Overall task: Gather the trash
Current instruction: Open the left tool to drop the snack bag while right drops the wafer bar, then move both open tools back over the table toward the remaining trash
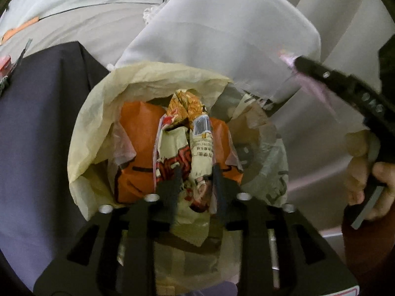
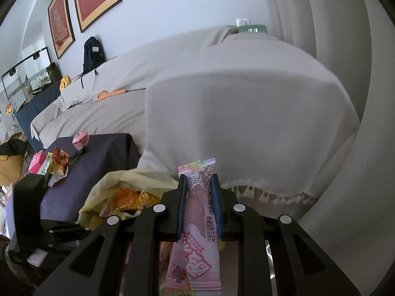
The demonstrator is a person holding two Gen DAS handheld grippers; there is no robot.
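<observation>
A yellowish plastic bag (image 1: pixel 98 113) stands open beside the dark table, with orange packaging (image 1: pixel 138 120) inside. My left gripper (image 1: pixel 196 172) points down into the bag's mouth. Its jaws are apart, and a crumpled printed snack wrapper (image 1: pixel 197 138) lies loosely between the fingers. My right gripper (image 2: pixel 197 180) is shut on a long pink candy wrapper (image 2: pixel 197 254), which sticks out past the fingertips. In the left wrist view the right gripper (image 1: pixel 296 61) hangs above the bag's right side with a person's hand (image 1: pixel 370 185) on its handle. The bag (image 2: pixel 118 182) shows low and left in the right wrist view.
A dark purple table (image 2: pixel 98 153) left of the bag carries more wrappers (image 2: pixel 58 162) and a pink box (image 2: pixel 80 140). A sofa under grey cloth (image 2: pixel 246 123) rises right behind the bag. A black backpack (image 2: pixel 92 51) leans at the far wall.
</observation>
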